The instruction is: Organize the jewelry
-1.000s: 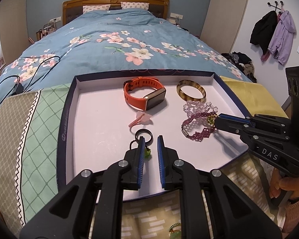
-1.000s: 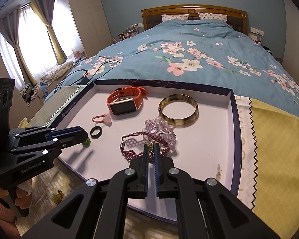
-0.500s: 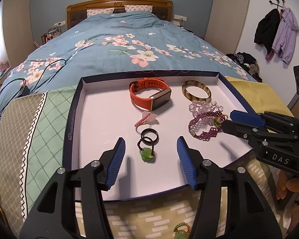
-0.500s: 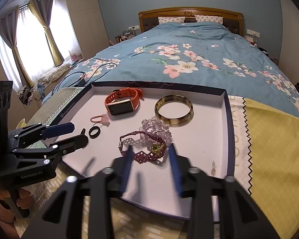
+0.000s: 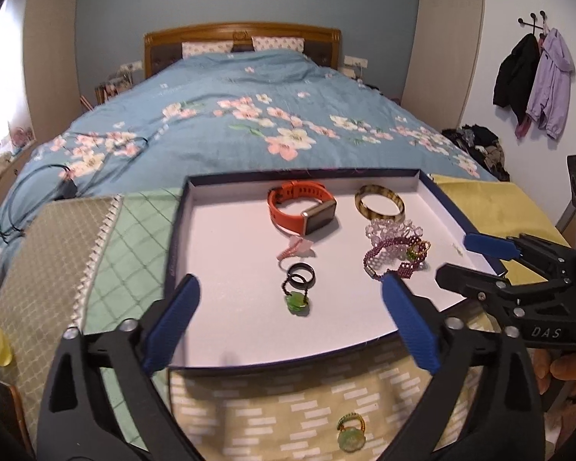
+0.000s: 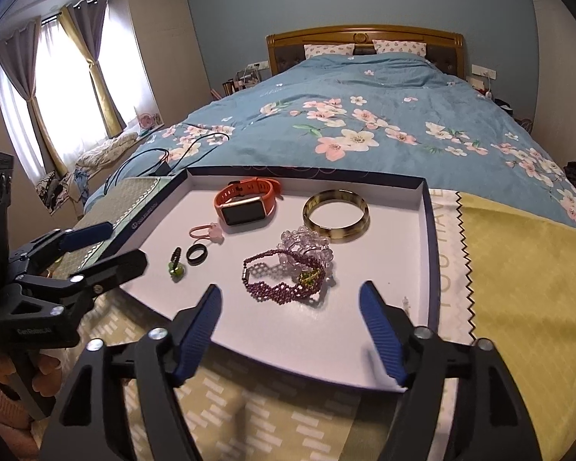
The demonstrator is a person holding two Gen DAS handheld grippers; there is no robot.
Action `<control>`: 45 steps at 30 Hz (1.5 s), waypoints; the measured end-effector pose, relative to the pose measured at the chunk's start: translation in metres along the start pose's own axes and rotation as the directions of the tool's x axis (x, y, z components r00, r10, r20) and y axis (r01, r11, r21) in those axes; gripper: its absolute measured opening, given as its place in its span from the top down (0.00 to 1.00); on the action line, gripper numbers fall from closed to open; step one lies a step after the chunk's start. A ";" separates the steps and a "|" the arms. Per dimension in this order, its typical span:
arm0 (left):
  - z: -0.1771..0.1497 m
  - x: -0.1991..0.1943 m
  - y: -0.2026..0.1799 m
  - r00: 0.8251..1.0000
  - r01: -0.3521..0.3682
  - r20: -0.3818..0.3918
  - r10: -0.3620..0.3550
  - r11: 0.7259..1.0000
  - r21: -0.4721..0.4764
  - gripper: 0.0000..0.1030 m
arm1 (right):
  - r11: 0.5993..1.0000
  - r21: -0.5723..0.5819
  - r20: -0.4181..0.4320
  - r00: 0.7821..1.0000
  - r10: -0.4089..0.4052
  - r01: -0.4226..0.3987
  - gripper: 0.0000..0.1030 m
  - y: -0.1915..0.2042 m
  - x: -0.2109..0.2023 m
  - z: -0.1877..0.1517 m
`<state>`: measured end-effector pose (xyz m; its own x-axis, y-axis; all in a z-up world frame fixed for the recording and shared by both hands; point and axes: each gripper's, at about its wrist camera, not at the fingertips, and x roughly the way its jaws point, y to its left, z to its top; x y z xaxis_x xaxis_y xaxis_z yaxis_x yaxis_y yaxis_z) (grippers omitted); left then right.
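Observation:
A dark-rimmed white tray [image 5: 226, 261] [image 6: 380, 269] holds an orange watch [image 5: 301, 207] [image 6: 245, 201], a horn bangle [image 5: 380, 201] [image 6: 336, 215], a clear bead bracelet [image 5: 388, 229], a purple bead bracelet [image 5: 388, 257] [image 6: 280, 280], a pink ring [image 5: 293, 249], a black ring [image 5: 302, 272] [image 6: 196, 253] and a green pendant ring [image 5: 297, 302] [image 6: 176, 269]. My left gripper [image 5: 290, 307] is open and empty at the tray's near edge. My right gripper [image 6: 290, 307] is open and empty, near the purple bracelet.
A green-stone ring [image 5: 350, 438] lies on the patterned cloth in front of the tray. A blue floral bed [image 5: 249, 123] lies beyond, with a black cable [image 5: 38, 192] at its left. A yellow cloth [image 6: 518, 288] lies right of the tray.
Both grippers went from shut to wide open and pulled back from the tray. The left let go of the green pendant ring beside the black ring; the right released at the purple bracelet.

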<state>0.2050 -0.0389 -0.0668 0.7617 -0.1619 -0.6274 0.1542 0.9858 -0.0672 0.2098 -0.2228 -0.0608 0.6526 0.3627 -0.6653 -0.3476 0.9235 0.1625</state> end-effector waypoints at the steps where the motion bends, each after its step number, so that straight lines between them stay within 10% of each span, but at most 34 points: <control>1: -0.001 -0.007 0.000 1.000 -0.009 0.018 0.009 1.000 0.004 0.06 | 1.000 -0.002 0.009 1.000 -0.003 0.003 0.18 0.001 -0.003 -0.001; 12: -0.021 -0.088 -0.002 0.973 -0.096 0.211 0.095 0.995 -0.004 0.06 | 0.994 -0.038 0.201 0.975 -0.097 0.106 0.07 0.025 -0.058 -0.020; 24: -0.040 -0.151 -0.010 0.914 -0.159 0.371 0.163 0.986 -0.040 0.06 | 0.985 -0.038 0.427 0.894 -0.135 0.167 0.07 0.038 -0.117 -0.046; 45: -0.049 -0.191 -0.027 0.883 -0.171 0.438 0.170 0.985 -0.036 0.06 | 0.984 -0.033 0.452 0.881 -0.139 0.173 0.07 0.047 -0.130 -0.053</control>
<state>0.0247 -0.0319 0.0166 0.9741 0.0044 -0.2260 -0.0014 0.9999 0.0132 0.0727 -0.2337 -0.0056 0.9276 0.2476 -0.2798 -0.2519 0.9675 0.0210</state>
